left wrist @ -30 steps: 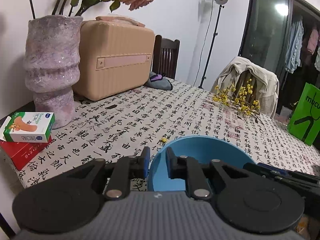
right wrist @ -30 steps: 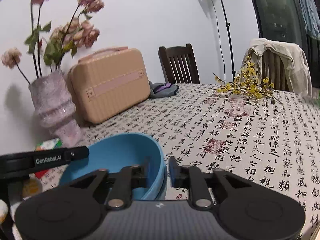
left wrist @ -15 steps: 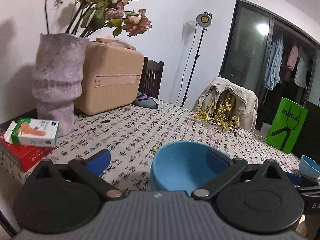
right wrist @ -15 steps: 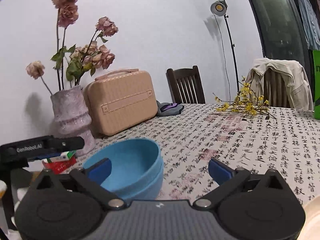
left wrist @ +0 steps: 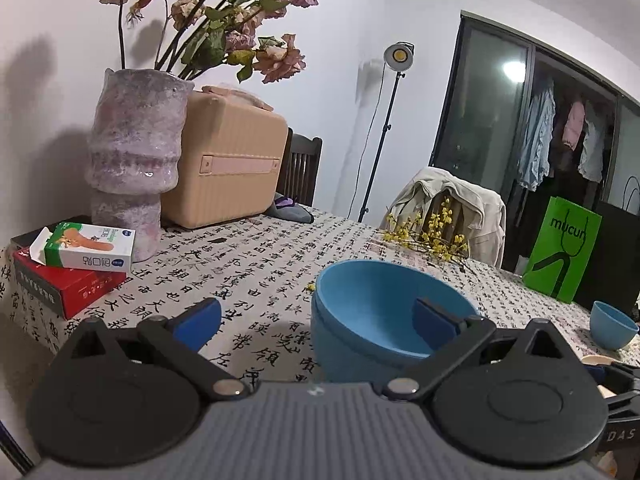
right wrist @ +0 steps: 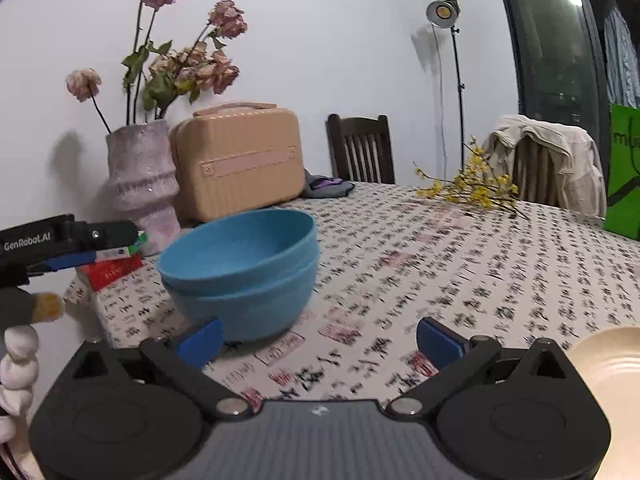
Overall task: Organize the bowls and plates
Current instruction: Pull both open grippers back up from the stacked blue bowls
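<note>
Two blue bowls (right wrist: 240, 276) sit nested on the patterned tablecloth (right wrist: 420, 264), near the table's left corner. My right gripper (right wrist: 320, 340) is open just in front of the stack, touching nothing. In the left wrist view the stacked bowls (left wrist: 372, 320) stand right of centre. My left gripper (left wrist: 318, 318) is open wide; its right pad overlaps the bowl in the picture but grips nothing. A small blue bowl (left wrist: 612, 326) stands at the far right. A cream plate (right wrist: 604, 372) lies at the lower right.
A pink vase (left wrist: 132, 160) of dried flowers, a beige case (left wrist: 228, 168) and stacked red and white boxes (left wrist: 80, 268) crowd the back left. Yellow flower sprigs (right wrist: 472, 192) lie farther back. A green bag (left wrist: 560, 248) stands at the right, and chairs ring the table.
Both grippers were shut on the blue bowl's rim; they have opened wide, let go and drawn back. The bowl now rests nested in the other one.
</note>
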The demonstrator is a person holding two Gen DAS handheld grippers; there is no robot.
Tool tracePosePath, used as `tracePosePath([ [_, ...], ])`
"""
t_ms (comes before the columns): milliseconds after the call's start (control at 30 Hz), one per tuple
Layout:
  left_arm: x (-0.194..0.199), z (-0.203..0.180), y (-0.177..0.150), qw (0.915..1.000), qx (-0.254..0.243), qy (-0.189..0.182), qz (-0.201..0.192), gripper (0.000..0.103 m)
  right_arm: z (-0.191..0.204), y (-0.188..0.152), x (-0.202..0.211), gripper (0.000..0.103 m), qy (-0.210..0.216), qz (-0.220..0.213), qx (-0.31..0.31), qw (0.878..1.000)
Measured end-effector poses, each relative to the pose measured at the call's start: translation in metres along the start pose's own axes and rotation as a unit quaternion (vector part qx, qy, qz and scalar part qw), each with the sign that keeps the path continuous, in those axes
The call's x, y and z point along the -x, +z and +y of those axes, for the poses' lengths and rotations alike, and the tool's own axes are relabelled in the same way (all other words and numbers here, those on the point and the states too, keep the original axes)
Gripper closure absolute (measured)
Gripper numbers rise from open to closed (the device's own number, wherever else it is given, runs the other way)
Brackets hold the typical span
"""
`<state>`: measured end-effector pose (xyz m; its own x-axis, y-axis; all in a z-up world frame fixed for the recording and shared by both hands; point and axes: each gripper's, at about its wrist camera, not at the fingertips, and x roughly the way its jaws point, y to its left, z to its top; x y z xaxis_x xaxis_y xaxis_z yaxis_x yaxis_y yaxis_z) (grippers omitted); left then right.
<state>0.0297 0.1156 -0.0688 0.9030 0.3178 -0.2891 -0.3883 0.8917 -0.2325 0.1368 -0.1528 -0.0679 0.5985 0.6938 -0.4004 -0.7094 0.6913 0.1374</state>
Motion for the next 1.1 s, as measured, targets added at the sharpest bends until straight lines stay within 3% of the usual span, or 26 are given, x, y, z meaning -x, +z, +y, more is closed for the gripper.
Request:
tracePosePath([
  [133,-0.004,-0.005,-0.004,1.0000,-0.001,-0.008,0.005,0.000,-0.003,-0.005,0.009,0.000,-0.038,-0.013,0.014,0.999],
  [567,0.005,-0.036,-0.003,0.9984,-0.028,-0.035,-0.034,0.000,-0.041,-0.009,0.044,0.000,-0.098,-0.069,-0.035,0.992],
  [867,0.007,-0.068,-0.002,0.9940,-0.040,-0.081,-0.062,0.000,-0.068,-0.021,0.076,0.000,-0.151,-0.091,-0.058,0.983],
  [1100,0.003,-0.087,-0.005,0.9904,-0.050,-0.114,-0.060,0.000,-0.083,-0.031,0.093,0.000,-0.186,-0.093,-0.067,0.976],
])
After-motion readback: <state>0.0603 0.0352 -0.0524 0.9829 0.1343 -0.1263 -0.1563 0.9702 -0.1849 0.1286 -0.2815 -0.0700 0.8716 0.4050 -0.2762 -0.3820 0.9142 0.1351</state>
